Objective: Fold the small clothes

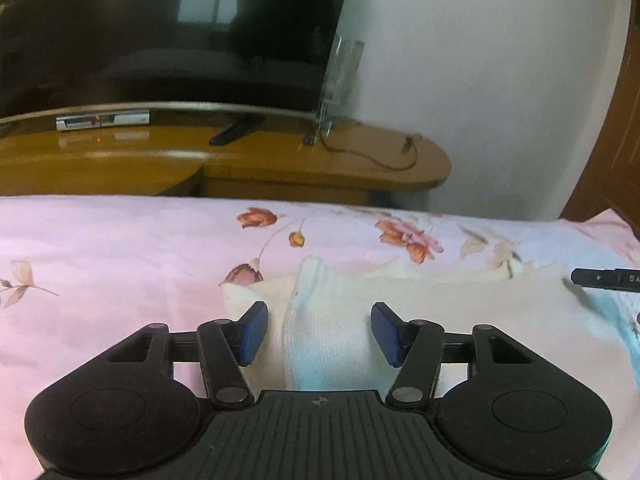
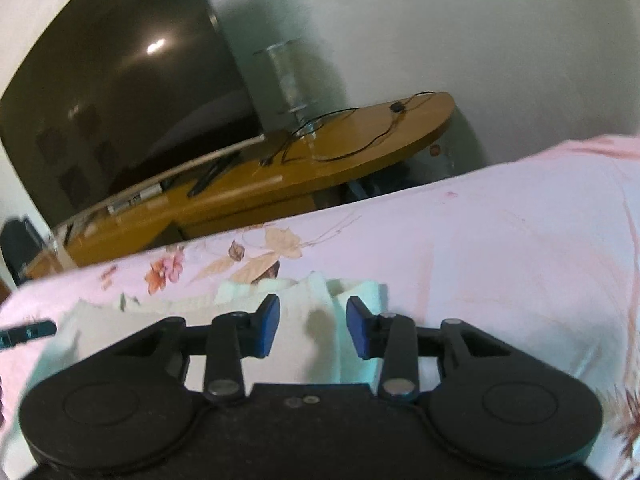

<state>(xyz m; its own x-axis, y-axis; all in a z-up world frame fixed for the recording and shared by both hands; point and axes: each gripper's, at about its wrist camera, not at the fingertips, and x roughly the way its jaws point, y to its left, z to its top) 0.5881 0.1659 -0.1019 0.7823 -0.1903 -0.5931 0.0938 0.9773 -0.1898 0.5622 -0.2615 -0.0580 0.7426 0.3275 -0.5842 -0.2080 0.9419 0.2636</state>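
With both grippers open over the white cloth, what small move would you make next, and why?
Probably close both on the cloth. The left gripper and right gripper each stand open astride a raised fold of the cream-white knitted garment, which lies on the pink floral bedsheet; neither holds fabric yet, so a fold cannot start.

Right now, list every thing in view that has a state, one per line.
Left gripper: jaws open, straddling a raised fold of the garment.
Right gripper: jaws open, over the garment's other end.
White garment: spread on the bed, rumpled, not yet folded.
Pink floral sheet: laid flat under the garment.
Television: screen dark.
Set-top box: red light on.
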